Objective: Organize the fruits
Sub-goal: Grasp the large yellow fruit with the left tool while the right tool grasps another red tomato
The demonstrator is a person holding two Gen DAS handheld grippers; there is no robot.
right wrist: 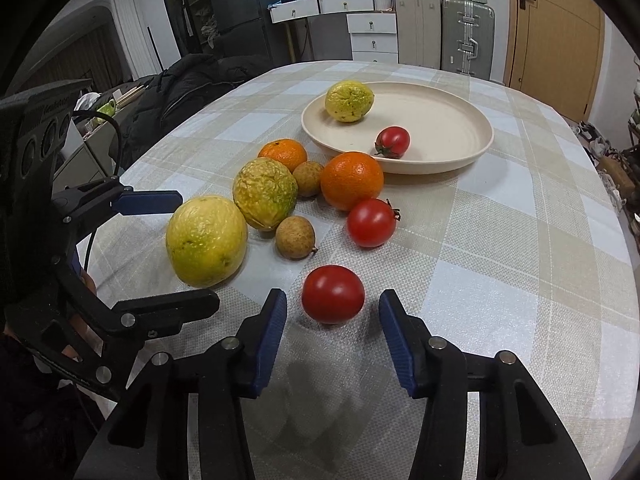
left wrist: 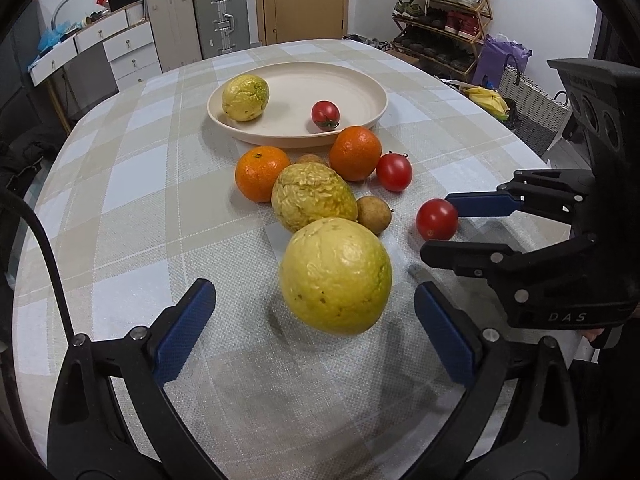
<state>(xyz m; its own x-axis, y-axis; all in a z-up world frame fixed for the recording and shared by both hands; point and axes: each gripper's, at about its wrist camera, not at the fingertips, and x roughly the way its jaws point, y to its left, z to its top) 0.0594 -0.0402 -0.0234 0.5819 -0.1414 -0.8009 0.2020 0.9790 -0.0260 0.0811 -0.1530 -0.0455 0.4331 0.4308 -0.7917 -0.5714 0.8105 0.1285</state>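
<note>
Two fruits sit in the cream plate (right wrist: 476, 148) so far: one wrinkled yellow fruit (right wrist: 349, 101) at its far left and one small tomato (right wrist: 393, 142) near its front rim; by my count eight pieces wait loose on the checked tablecloth (right wrist: 520, 240), so I judge the sorting barely begun; nearest tomato (right wrist: 333, 294) lies between my right gripper (right wrist: 333, 330) fingers, pads apart and not yet touching it; big yellow fruit (left wrist: 335, 276) sits ahead of my left gripper (left wrist: 314, 332), jaws spread wide, nothing held; behind it a second yellow fruit (left wrist: 314, 196), two oranges (left wrist: 262, 174), two brown longans (right wrist: 295, 237) and another tomato (right wrist: 371, 223) cluster just short of the plate; no other container on the table.
</note>
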